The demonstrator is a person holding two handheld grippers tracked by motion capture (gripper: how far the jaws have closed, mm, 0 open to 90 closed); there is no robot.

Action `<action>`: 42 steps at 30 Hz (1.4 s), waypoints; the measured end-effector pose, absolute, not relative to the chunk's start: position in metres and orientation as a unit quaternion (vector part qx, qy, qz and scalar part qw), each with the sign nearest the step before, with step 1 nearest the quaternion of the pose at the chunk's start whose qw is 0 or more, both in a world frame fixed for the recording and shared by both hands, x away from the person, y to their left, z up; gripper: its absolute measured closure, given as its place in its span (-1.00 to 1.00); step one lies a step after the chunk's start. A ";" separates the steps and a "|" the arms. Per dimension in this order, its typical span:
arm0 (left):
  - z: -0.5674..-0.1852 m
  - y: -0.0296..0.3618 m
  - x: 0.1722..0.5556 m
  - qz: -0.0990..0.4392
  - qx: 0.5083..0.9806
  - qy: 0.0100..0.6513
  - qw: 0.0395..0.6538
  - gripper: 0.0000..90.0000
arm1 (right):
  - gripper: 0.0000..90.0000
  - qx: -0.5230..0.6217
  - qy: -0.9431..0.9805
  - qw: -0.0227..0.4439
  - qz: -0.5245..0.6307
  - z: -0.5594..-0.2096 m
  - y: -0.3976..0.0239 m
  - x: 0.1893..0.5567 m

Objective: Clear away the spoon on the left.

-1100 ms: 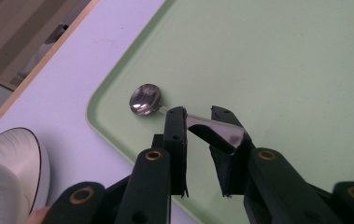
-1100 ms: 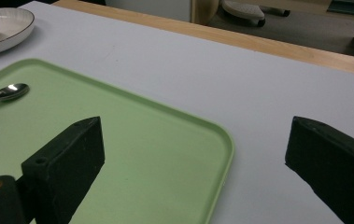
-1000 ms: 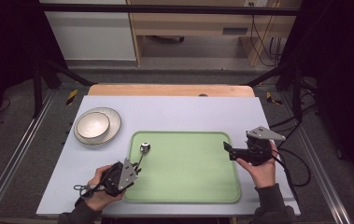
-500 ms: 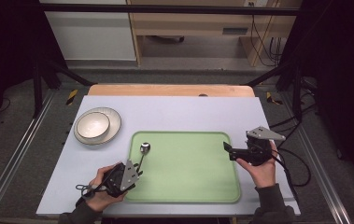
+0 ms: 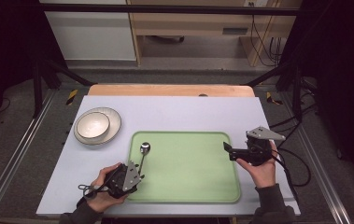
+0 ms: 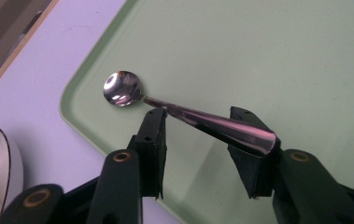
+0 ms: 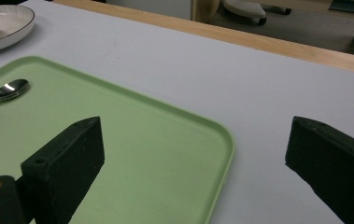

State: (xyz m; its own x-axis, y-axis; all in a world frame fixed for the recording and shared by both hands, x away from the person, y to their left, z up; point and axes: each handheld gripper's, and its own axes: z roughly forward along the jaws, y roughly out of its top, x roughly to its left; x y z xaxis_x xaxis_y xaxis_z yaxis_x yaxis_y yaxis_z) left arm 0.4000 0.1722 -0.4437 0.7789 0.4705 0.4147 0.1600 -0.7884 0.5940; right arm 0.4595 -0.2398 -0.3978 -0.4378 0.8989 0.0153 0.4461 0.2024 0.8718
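Observation:
A shiny metal spoon (image 5: 143, 158) lies on the green tray (image 5: 188, 163) near its left edge, bowl pointing away from me. My left gripper (image 5: 138, 176) sits at the tray's near left corner. In the left gripper view the spoon's handle (image 6: 212, 123) runs slantwise between the jaws, its end resting on the right-hand one. These jaws have just been opening and no longer pinch the handle. My right gripper (image 5: 229, 151) hovers at the tray's right edge, its jaws wide apart (image 7: 195, 135) with nothing between them.
A white bowl (image 5: 92, 125) sits on a white plate (image 5: 113, 127) at the table's left, beyond the tray. The pale table top (image 5: 188, 112) ends in a wooden strip at the far side. Cables trail off the table on the right.

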 end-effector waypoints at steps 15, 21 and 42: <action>-0.448 0.170 0.401 0.275 0.905 0.179 0.272 -0.03 | -0.89 0.462 0.731 0.260 0.430 -0.398 -0.239 0.460; -0.449 0.169 0.402 0.263 0.908 0.181 0.272 -0.18 | -0.89 0.460 0.731 0.262 0.431 -0.398 -0.240 0.460; -0.456 0.164 0.403 0.233 0.919 0.186 0.258 -0.59 | -0.90 0.460 0.731 0.263 0.430 -0.397 -0.241 0.459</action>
State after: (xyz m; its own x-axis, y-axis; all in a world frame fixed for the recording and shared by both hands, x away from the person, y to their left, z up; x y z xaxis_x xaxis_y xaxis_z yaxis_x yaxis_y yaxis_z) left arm 0.4033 0.1643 -0.4559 0.8217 0.4628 0.3326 0.2216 -0.7971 0.5616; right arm 0.4595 -0.2407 -0.3973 -0.4388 0.8985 0.0112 0.4471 0.2075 0.8701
